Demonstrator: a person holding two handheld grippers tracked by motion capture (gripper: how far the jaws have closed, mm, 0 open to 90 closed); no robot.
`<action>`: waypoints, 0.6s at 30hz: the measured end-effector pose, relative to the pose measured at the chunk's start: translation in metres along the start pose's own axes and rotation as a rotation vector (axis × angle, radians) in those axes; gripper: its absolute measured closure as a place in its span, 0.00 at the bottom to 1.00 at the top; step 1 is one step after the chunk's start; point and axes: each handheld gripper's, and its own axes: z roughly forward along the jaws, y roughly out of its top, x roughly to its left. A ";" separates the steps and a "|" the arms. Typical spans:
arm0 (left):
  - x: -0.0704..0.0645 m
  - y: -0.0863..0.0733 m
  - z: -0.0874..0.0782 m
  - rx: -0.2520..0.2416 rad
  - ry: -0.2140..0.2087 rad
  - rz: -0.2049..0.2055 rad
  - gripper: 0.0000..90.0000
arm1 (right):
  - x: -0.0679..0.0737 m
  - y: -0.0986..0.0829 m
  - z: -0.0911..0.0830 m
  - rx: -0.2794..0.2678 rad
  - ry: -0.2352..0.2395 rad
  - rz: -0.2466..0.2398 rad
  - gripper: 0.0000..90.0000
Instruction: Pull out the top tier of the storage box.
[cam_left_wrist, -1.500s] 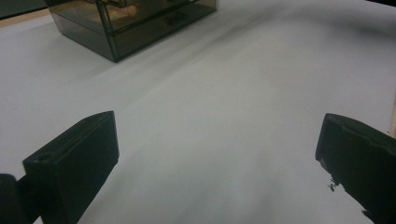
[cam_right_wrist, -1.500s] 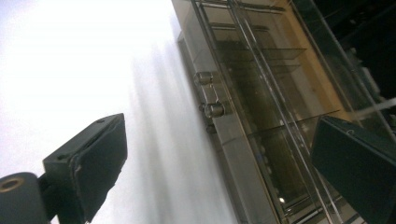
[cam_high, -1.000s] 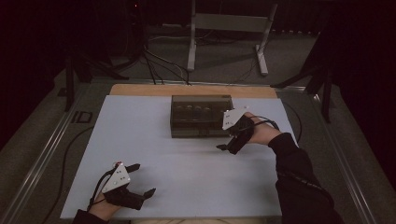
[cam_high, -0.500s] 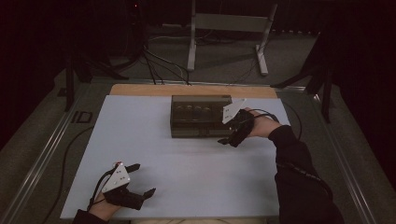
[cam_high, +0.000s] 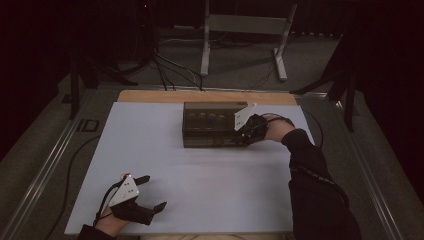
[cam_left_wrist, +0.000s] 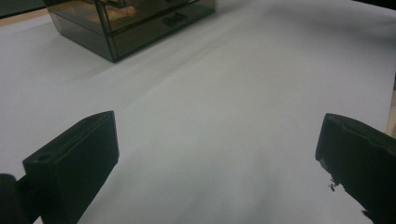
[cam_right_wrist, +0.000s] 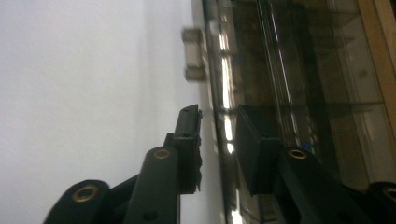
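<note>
— Looking at the right gripper (cam_high: 246, 134): how do its jaws stand?

— Narrow, with a slim gap. In the right gripper view (cam_right_wrist: 217, 122) one jaw lies on the white side and the other against the box's (cam_right_wrist: 299, 84) smoky front wall, so the wall's bottom edge runs between them. Whether they actually pinch anything, I cannot tell.

— And a handle?

— A small clear handle (cam_right_wrist: 194, 53) juts from that front wall, ahead of the jaws and apart from them.

— Where does the box sit?

— In the high view the box (cam_high: 210, 125) stands toward the counter's (cam_high: 210, 185) far edge, just right of its middle, with the gripper at the box's front right corner.

— The left gripper?

— The left gripper (cam_high: 152, 192) rests low near the counter's near left corner, jaws spread wide. In the left gripper view (cam_left_wrist: 217, 154) bare white surface lies between them, holding nothing, and the box (cam_left_wrist: 130, 23) is well apart, up at the far left.
</note>
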 end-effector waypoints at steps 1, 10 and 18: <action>0.000 0.000 0.000 0.000 -0.001 -0.002 0.00 | -0.001 0.000 0.002 0.011 0.004 -0.003 0.83; 0.000 0.000 0.000 0.001 -0.001 0.003 0.00 | -0.010 0.003 0.011 0.054 0.106 0.005 0.94; 0.000 0.000 0.000 -0.005 0.000 -0.001 0.00 | -0.011 0.006 0.012 0.052 0.184 0.001 0.99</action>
